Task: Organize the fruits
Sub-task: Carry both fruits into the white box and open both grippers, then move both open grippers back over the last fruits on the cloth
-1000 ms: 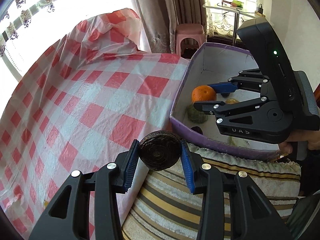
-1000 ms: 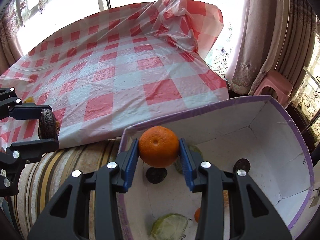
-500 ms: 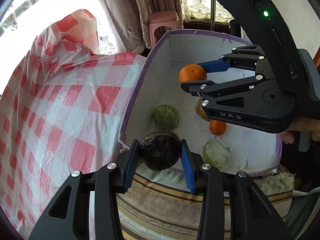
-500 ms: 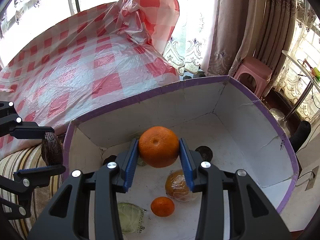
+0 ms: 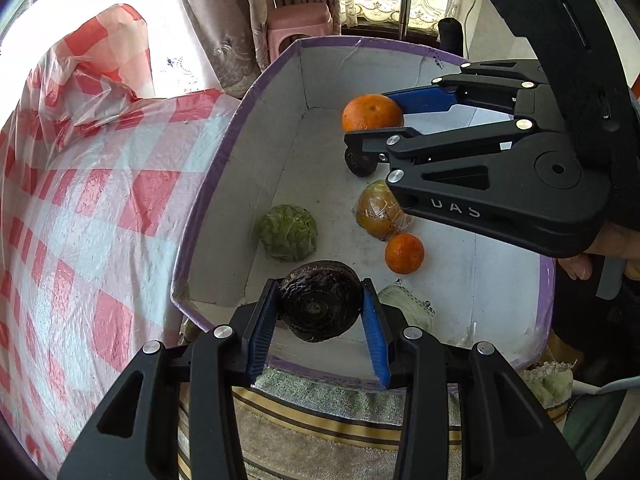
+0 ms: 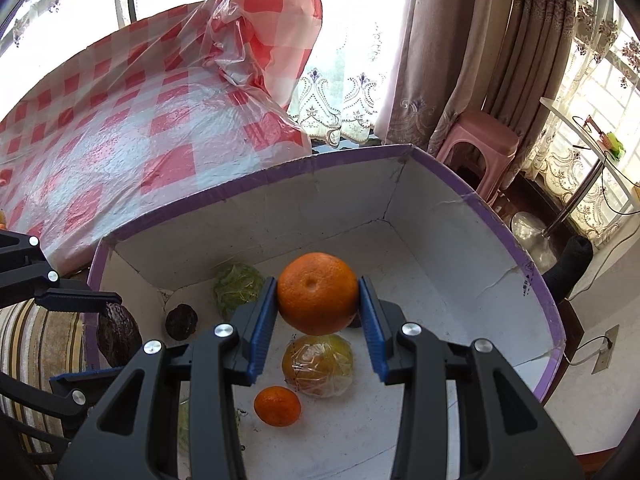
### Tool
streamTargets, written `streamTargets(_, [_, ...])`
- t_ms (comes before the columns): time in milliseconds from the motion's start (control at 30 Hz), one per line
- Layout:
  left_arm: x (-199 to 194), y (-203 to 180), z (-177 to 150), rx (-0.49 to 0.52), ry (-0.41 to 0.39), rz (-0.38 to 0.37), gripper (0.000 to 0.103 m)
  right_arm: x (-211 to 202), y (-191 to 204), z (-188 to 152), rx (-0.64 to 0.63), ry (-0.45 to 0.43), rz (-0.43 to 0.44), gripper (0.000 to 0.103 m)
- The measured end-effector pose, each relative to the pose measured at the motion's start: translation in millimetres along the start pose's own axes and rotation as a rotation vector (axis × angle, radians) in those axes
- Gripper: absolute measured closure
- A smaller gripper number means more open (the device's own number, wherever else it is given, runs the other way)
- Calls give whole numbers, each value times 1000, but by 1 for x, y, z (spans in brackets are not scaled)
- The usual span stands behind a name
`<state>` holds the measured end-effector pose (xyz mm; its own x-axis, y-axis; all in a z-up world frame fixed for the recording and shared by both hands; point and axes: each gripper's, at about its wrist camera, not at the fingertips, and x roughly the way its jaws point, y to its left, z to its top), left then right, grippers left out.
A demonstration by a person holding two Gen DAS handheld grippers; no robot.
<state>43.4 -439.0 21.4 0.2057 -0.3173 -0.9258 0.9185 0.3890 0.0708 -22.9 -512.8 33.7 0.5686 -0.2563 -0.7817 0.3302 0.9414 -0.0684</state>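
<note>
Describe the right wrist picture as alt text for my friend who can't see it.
The right tool grips a large orange above a white box with a purple rim. On the box floor lie a small orange, a plastic-wrapped fruit, a green fruit and a dark fruit. A red-checked cloth lies behind.

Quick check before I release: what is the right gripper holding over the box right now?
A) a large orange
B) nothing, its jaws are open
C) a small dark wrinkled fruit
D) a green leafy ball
A: the right gripper is shut on a large orange above the white floor of the box; the dark wrinkled fruit is in the left gripper instead.
</note>
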Motion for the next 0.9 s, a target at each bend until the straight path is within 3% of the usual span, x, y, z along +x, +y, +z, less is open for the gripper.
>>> streamTargets(100, [3, 0, 2, -4, 11, -27, 64, 3, 0, -1, 1, 6, 1, 62])
streamTargets(267, [-2, 5, 2, -20, -10, -28, 44, 6, -3, -3, 13, 17, 4, 61])
streamTargets(633, [-23, 20, -5, -49, -48, -1, 42, 1, 1, -1, 8, -4, 12, 44])
streamTargets(900, [-43, 38, -17, -99, -97, 14, 37, -7, 5, 4, 6, -31, 21, 42])
